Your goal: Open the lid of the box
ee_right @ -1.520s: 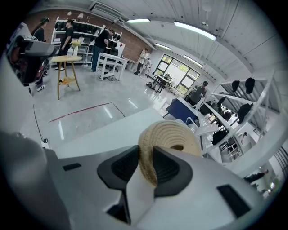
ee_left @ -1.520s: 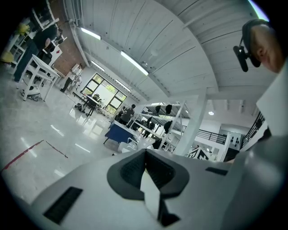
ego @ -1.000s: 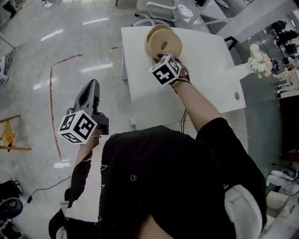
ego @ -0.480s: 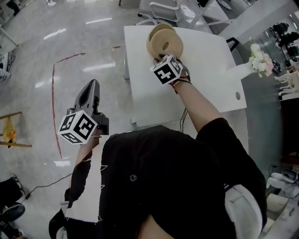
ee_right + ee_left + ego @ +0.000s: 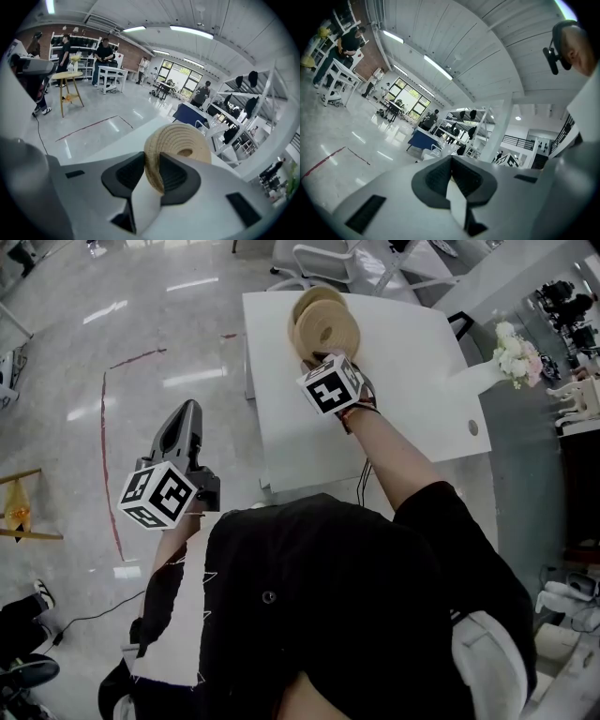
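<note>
A round woven straw lid [image 5: 326, 331] with a hole at its middle stands tilted on edge above the white table [image 5: 412, 362]. My right gripper [image 5: 314, 357] is shut on the lid's rim. In the right gripper view the lid [image 5: 180, 140] sits pinched between the two dark pads, with my right gripper [image 5: 151, 171] below it. The woven box [image 5: 309, 298] shows partly behind the lid, its inside hidden. My left gripper [image 5: 185, 409] hangs over the floor left of the table, shut and holding nothing; its pads meet in the left gripper view [image 5: 451, 176].
A vase of pale flowers [image 5: 514, 352] stands at the table's right side, near a round hole [image 5: 472, 427] in the top. A white chair [image 5: 319, 259] is beyond the far edge. A red line [image 5: 105, 456] marks the glossy floor; a small wooden stand [image 5: 19, 512] is far left.
The right gripper and lid stay in much the same place; only the view sways slightly. The left gripper has not moved.
</note>
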Demonstrator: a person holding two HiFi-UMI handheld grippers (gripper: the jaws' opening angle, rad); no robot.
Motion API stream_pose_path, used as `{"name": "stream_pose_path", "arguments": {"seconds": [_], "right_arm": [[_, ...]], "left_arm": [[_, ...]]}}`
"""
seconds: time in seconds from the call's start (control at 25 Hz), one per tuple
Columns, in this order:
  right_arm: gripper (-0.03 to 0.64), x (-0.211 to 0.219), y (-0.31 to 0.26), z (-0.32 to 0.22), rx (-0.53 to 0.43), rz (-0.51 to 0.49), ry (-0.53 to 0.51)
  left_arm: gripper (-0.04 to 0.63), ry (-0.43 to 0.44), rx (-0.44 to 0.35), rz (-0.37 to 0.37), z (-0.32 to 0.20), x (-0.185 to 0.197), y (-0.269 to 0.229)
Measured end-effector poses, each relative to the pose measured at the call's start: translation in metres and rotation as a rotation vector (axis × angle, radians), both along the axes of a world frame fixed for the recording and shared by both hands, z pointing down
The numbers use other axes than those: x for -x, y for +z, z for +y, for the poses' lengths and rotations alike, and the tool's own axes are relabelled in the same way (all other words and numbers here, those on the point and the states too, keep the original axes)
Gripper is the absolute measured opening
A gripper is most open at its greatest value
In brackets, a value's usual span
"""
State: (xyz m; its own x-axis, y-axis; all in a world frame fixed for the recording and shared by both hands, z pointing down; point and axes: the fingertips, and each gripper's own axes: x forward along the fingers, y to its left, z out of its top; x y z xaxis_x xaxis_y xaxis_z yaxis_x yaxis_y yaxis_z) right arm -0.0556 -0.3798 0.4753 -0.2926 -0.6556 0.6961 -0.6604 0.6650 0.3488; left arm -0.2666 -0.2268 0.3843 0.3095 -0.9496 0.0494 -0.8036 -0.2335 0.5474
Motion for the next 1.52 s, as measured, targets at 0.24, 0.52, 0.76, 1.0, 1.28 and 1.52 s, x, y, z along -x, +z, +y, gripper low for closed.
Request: {"name": "stream_pose_path", "arguments": {"seconds": [0.24, 0.52, 0.76, 1.0, 1.28, 1.52], "right_arm": [[0.104, -0.001, -0.006, 0.012, -0.009, -0.034, -0.021], [0.103, -0.002, -0.013, 0.022, -0.023, -0.064, -0.054], [0.1, -0.009, -0.028, 0.028, -0.011, -0.175, -0.053], [0.097, -0.024, -0.044, 0.041, 0.011, -0.238, -0.075], [0.092, -0.037, -0.053, 0.052, 0.012, -0.305, -0.127], [0.083, -0.046, -0.065, 0.064, 0.017, -0.403, -0.131]], "left_arm": [[0.011, 0.009, 0.001, -0.005, 0.002, -0.011, 0.001], [0.011, 0.013, -0.01, -0.024, 0.001, -0.024, -0.005], [0.011, 0.014, -0.03, -0.043, -0.006, -0.045, -0.017], [0.011, -0.001, -0.034, -0.046, 0.0, -0.08, -0.026], [0.011, -0.026, -0.031, -0.036, 0.005, -0.118, -0.028], [0.011, -0.079, -0.03, -0.052, 0.027, -0.129, -0.03]]}}
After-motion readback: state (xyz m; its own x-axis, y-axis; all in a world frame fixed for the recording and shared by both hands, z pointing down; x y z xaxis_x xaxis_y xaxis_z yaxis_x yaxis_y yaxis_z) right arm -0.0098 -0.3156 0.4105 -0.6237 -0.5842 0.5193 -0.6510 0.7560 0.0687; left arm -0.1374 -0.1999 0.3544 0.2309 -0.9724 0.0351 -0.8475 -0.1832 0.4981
